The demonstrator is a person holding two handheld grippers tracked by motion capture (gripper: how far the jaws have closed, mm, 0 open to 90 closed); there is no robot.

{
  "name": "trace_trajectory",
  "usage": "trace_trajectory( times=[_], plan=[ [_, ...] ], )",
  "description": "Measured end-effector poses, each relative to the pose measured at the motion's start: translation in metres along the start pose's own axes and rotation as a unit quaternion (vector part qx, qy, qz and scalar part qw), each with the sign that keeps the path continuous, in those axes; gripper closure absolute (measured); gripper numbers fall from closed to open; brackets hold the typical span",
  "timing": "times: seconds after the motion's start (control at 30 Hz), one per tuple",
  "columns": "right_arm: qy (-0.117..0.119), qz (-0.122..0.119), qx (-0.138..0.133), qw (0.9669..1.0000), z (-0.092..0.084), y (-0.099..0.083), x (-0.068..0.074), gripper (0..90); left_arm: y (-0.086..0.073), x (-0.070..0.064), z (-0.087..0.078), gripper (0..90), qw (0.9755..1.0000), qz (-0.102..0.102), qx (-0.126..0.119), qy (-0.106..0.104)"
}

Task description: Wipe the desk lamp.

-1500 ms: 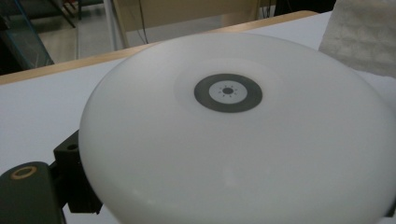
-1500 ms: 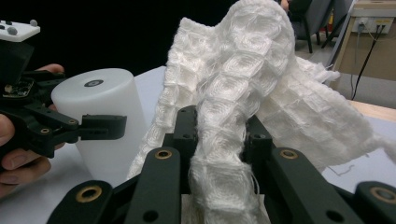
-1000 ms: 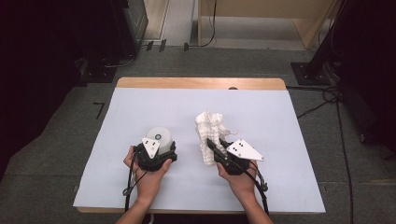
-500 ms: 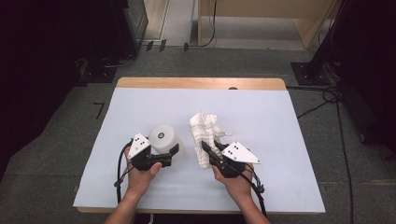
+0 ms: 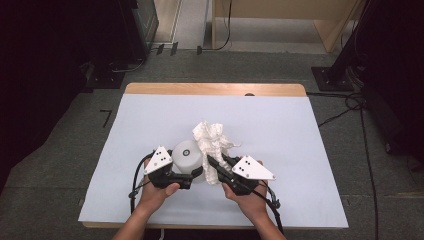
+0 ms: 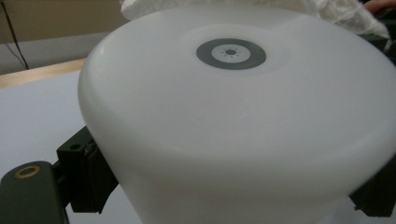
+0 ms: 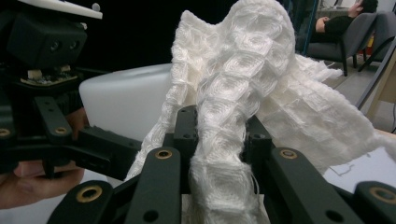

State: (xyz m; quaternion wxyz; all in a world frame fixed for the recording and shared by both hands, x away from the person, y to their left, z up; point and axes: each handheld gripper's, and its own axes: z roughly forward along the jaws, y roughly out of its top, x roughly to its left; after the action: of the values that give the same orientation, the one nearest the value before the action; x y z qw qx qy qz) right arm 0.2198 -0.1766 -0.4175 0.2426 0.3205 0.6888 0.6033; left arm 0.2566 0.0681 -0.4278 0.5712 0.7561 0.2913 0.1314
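While my left gripper (image 5: 192,176) is clamped wide around the rounded, translucent white plastic bowl (image 5: 188,153), turned bottom-up so the grey ring mark on its base (image 6: 230,52) faces the camera, my right gripper (image 5: 214,166) is pinched nearly shut on a bunched white waffle-weave cloth (image 5: 212,141). In the left gripper view the black pads (image 6: 86,175) press the bowl's flanks on both sides; in the right gripper view the cloth (image 7: 238,107) rises in a crumpled plume from between my closed jaws. Compared with a second ago, I have brought my hands together: the bowl and cloth, then apart with a strip of pale blue table cover (image 5: 300,140) between them, now touch, the cloth leaning against the bowl's right side and draping over its far edge. Both sit just above the near middle of the table, the bowl apparently lifted slightly. I judge that wiping is about to start, so the cloth should next be dragged across the bowl's wall while my left grip holds firm.
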Motion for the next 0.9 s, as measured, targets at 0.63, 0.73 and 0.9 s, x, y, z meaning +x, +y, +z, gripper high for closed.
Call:
trace_trajectory(
  times=[0.63,0.73,0.9],
  plan=[
    [0.016,0.005,0.046,0.9988,0.018,-0.021,0.014,73.1,0.007,0.023,-0.018,8.7,0.9978,-0.056,-0.034,0.01],
    [0.01,0.005,0.047,0.9988,0.019,-0.022,0.014,73.1,0.006,0.021,-0.016,8.7,0.9982,-0.051,-0.031,0.007],
    [-0.006,0.015,0.042,0.999,0.016,-0.02,0.006,73.3,0.004,0.013,-0.009,8.7,0.9991,-0.036,-0.018,-0.014]
  ],
)
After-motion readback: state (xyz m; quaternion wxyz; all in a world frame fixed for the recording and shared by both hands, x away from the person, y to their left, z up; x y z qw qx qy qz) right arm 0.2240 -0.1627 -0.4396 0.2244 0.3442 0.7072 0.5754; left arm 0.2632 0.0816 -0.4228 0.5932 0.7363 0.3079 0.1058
